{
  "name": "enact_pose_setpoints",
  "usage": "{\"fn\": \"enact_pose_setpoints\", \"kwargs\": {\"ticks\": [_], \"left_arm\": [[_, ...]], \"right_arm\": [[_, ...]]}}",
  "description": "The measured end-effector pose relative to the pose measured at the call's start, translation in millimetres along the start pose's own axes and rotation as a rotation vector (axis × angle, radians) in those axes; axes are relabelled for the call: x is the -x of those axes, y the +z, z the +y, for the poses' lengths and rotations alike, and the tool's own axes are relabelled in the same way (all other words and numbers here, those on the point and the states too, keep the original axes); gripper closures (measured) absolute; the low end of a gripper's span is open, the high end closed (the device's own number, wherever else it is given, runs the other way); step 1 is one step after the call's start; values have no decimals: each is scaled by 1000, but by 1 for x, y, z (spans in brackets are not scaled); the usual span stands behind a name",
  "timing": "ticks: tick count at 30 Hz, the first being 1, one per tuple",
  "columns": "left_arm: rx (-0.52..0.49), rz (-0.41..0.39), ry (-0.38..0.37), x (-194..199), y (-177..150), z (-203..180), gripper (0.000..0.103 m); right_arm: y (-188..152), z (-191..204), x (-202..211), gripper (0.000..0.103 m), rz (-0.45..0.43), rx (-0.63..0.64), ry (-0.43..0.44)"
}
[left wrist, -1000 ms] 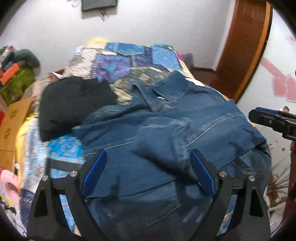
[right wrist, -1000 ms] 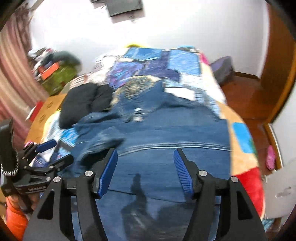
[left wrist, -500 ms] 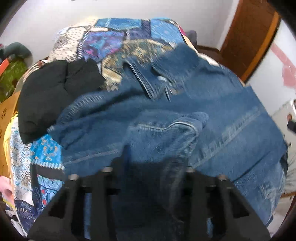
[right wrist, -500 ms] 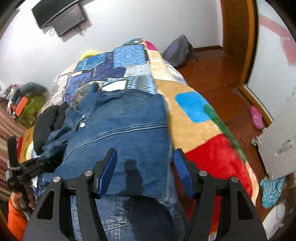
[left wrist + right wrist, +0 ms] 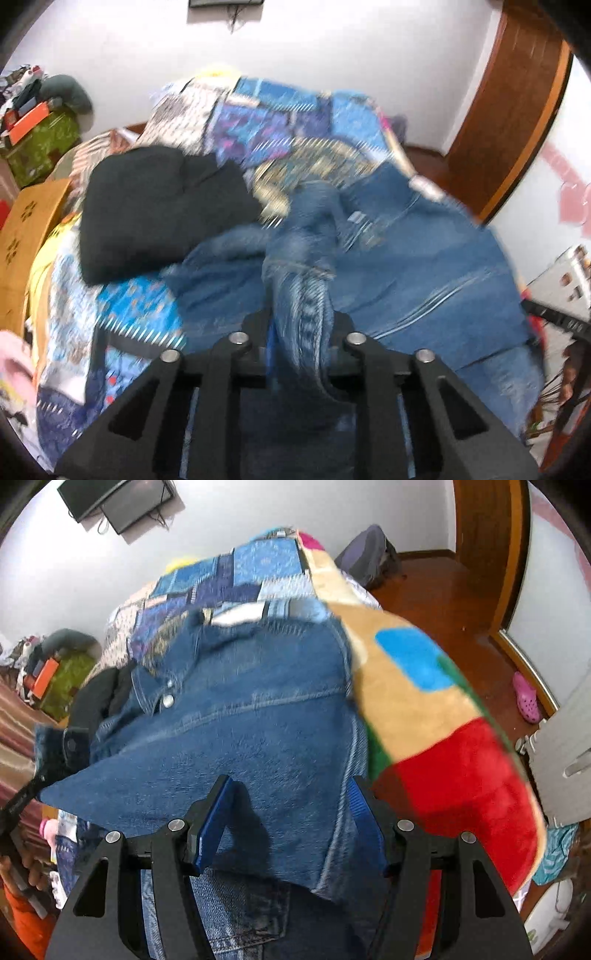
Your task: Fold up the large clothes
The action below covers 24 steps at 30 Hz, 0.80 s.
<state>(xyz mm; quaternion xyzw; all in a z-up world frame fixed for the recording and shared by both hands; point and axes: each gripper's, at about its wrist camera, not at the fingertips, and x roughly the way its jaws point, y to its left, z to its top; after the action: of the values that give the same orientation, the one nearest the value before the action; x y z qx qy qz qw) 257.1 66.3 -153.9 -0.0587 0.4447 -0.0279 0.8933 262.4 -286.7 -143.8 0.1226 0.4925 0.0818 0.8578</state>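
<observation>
Left wrist view: the left gripper point(image 5: 301, 332) has its jaws drawn in narrow and clamped on a bunched, blurred fold of the denim jacket point(image 5: 424, 266), which rises between the fingers and trails away over the bed. The rest of the jacket lies spread across the near half of the patchwork bedspread point(image 5: 280, 122), reaching toward the bed's right edge. A folded black garment point(image 5: 159, 206) sits beside it, toward the bed's left edge, its near corner just touching the denim. Much of this view is motion-blurred.

Right wrist view: the right gripper point(image 5: 290, 819) stands wide, its blue pads point(image 5: 212, 818) apart on either side of the jacket's hem near the foot edge of the bed; whether the pads touch the cloth cannot be told. The denim jacket point(image 5: 258, 716) covers the bed's middle, collar toward the far end, with a colourful fleece blanket point(image 5: 443, 746) showing along the bed's right edge. At the far left the left gripper point(image 5: 55, 746) holds a lifted corner of the denim.
</observation>
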Motion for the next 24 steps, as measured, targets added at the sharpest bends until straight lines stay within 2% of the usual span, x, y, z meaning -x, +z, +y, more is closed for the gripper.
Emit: {"fn": "enact_pose_setpoints", "kwargs": {"ticks": [1,2,4,7,9,11,15,19,24], "left_arm": [[9,25,23,-6,-9,7,73],[21,39,27,-7,-16,13,59],[65,75,40,-12,-33,32,47],[105,141,39,-19,-54,53,40],[123,189,69,-24,-69,65,37],[162,200,41,-24,-79,74,25],[220,202,4,-18,-79,85,24],[187,156,56,-6,-61,85,24],[197,87,71,3,-32,96,23]], "right_arm": [[-2,0,0,36,-5,-4,-3],[-4,-1,1,31,-12,-10,-16],[-6,-4,3,29,-16,-13,-21],[-6,-8,4,29,-2,-25,-8],[-5,-10,4,28,3,-31,-8],[-4,-8,4,27,6,-29,-13],[-1,-4,4,27,18,-11,-29],[9,-4,10,27,0,5,-38],[30,-6,20,27,-55,18,-45]]}}
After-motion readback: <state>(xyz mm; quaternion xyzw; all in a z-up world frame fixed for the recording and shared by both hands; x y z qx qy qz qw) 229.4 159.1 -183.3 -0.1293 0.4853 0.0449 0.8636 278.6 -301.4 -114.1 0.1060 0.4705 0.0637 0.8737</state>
